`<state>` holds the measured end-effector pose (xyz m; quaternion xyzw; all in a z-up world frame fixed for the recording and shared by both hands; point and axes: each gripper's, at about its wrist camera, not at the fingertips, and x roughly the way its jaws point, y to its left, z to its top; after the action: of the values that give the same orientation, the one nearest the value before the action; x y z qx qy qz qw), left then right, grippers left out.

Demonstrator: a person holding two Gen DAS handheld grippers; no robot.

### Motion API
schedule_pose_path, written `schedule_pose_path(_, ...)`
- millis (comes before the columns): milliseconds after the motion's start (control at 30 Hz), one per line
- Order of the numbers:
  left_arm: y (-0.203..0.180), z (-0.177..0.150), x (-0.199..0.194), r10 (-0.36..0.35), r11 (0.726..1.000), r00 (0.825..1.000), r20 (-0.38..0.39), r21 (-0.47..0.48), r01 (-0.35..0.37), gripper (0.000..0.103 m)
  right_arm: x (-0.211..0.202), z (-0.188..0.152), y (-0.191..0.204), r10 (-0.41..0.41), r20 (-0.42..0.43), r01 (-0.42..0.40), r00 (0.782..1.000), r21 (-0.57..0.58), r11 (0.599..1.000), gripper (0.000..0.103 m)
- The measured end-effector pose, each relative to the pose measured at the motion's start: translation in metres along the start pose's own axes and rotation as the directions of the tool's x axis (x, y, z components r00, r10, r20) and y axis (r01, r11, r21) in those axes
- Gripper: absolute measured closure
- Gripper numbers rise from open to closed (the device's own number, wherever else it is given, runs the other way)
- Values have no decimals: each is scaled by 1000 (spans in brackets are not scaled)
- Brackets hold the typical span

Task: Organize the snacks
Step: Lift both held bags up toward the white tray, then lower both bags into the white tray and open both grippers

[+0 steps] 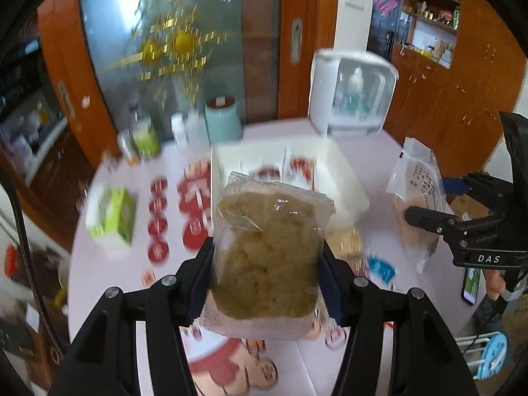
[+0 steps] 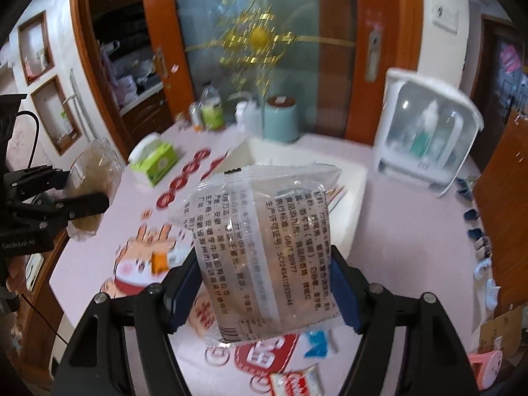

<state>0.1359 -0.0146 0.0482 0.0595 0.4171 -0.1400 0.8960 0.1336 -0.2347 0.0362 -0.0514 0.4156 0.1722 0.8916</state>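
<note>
Left tool (image 1: 267, 260) gripping upright snack packet (image 1: 270, 254) (long axis vertical)

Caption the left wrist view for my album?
Left gripper lifts a clear packet of brown snack above the white box.

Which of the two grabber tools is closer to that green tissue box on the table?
Left. The left gripper, its jaws holding a brown snack packet, is on the green tissue box's side; the right gripper is farther off.
</note>
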Motion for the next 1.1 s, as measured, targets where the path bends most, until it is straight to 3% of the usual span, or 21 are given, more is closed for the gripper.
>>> schedule_pose_path(233, 0, 75, 1, 11, 1000, 994, 108, 22, -14, 47, -10, 63, -21, -60, 79, 54, 995, 79, 995, 30)
schedule_pose_path(433, 4, 112, 25, -16, 1000, 992, 123, -6, 17, 47, 0, 93, -30, -97, 102, 83, 990, 139, 987, 29)
schedule_pose_path(867, 11, 128, 108, -62, 998, 997, 42, -23, 63, 45, 64, 108, -49, -157, 28, 149, 987, 186, 971, 28)
schedule_pose_path(900, 12, 129, 116, -62, 998, 997, 35, -24, 63, 41, 70, 109, -50, -160, 19, 154, 987, 185, 971, 28)
schedule_pose_path(1000, 16, 131, 128, -67, 997, 997, 35, -34, 69, 9, 85, 110, -50, -175, -8, 174, 984, 172, 970, 28)
schedule_pose_path(1033, 18, 131, 131, -76, 996, 996, 38, -42, 77, 3, 90, 110, -48, -195, 1, 193, 981, 152, 969, 28)
schedule_pose_path(1100, 24, 131, 137, -92, 994, 995, 33, -59, 94, 1, 96, 112, -45, -238, 9, 235, 971, 123, 964, 23)
